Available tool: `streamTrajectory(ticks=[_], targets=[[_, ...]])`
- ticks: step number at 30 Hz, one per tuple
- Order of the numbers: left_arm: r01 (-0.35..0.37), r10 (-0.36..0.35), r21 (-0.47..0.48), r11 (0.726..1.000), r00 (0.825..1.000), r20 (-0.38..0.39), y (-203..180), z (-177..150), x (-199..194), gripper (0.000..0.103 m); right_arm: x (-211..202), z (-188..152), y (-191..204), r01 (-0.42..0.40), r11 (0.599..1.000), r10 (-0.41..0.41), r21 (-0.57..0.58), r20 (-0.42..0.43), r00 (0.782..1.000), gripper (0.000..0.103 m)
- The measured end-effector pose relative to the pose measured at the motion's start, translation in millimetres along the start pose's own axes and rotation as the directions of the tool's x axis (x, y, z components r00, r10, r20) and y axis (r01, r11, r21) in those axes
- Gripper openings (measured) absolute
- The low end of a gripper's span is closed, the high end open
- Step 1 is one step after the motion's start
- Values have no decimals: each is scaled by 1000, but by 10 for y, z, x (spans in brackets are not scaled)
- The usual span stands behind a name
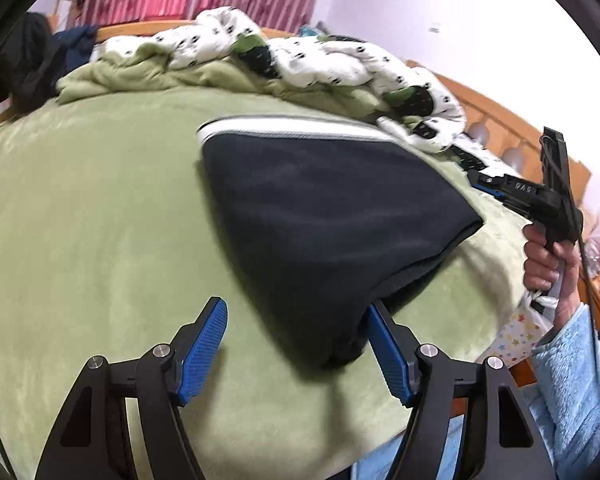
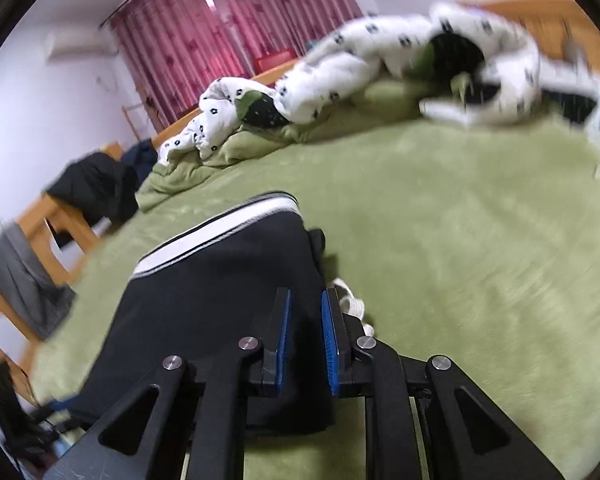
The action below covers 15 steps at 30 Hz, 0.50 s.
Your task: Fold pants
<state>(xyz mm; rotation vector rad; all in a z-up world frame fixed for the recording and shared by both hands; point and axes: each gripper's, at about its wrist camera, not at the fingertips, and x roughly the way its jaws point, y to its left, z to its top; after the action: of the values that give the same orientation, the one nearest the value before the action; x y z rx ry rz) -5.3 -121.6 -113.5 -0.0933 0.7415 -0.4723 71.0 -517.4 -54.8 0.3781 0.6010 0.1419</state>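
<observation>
While the dark navy fleece pants with a white-and-grey striped waistband are lying folded into a compact bundle on the bed, toward its near edge, both tools are standing clear of a firm grasp. The left gripper is holding its blue ribbed fingers spread wide and released, with the near corner of the bundle sitting between them; whether the far pad is touching cloth cannot be told. The right gripper is hovering over the right side of the bundle with its fingers nearly together but parted by a narrow gap, apparently grasping nothing.

The fold is probably complete or nearly so. To finish well, any remaining touch should be pressing the edges flat and squaring the corners, not dragging the bundle, since the plush green blanket is likely giving little grip resistance.

The fabric is looking soft, thick and matte, with rounded fold edges. A white drawstring is trailing out at the right side. A white patterned quilt is lying crumpled along the far edge.
</observation>
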Motion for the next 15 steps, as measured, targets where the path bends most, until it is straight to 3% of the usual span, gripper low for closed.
streamTrajectory(ticks=[4, 8, 12, 13, 14, 15], targets=[[81, -81, 0, 997, 996, 42, -93, 88, -148, 68, 40, -91, 162, -20, 998, 16, -63, -55, 998, 17], [27, -26, -19, 999, 1000, 17, -90, 108, 10, 68, 274, -375, 79, 39, 997, -49, -61, -170, 984, 17], [1, -15, -81, 997, 986, -167, -60, -90, 520, 63, 272, -539, 49, 63, 996, -74, -57, -216, 974, 17], [-38, 28, -42, 998, 978, -207, -99, -215, 658, 60, 269, -558, 57, 66, 996, -78, -58, -225, 971, 17], [-51, 52, 11, 999, 987, -154, -159, -245, 599, 60, 266, -570, 70, 75, 995, -91, -71, -242, 966, 17], [-52, 62, 66, 996, 985, -160, -249, -254, 555, 60, 270, -562, 94, 80, 993, -98, -82, -248, 964, 17]])
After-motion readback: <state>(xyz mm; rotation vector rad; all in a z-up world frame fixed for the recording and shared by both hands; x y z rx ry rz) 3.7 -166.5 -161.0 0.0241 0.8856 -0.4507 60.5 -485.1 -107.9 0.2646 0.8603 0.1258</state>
